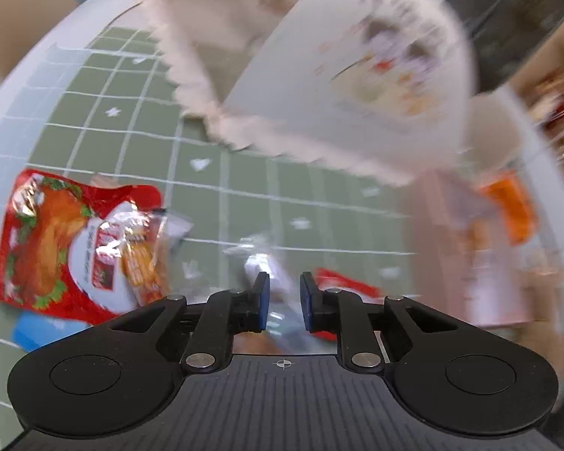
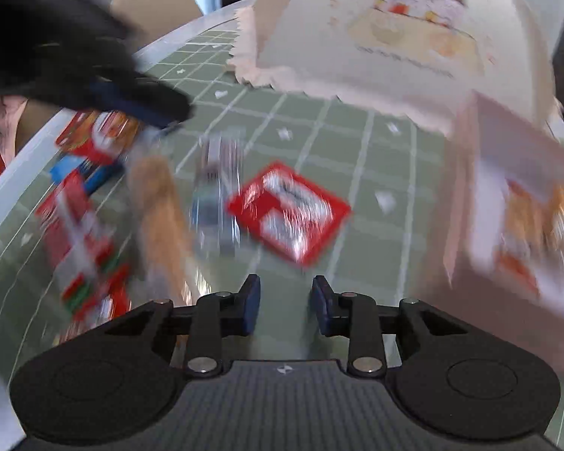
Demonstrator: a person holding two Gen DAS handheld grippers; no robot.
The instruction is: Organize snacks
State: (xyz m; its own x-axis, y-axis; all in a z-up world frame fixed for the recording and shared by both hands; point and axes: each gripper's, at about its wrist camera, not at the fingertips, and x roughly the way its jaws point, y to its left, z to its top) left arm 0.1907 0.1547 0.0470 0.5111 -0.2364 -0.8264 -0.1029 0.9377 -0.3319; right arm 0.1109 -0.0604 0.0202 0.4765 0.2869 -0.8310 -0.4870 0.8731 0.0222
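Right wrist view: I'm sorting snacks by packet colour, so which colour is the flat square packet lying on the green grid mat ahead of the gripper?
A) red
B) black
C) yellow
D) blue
A: the square packet lying flat on the green grid mat, ahead of the open right gripper, has a red border around silvery white panels.

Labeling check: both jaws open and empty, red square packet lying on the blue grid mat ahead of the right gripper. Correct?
One error: the mat is green with white grid lines, not blue, as the right wrist view shows. The rest holds: the red square packet lies on it ahead of the right gripper, and both that and the left gripper have their jaws open and empty.
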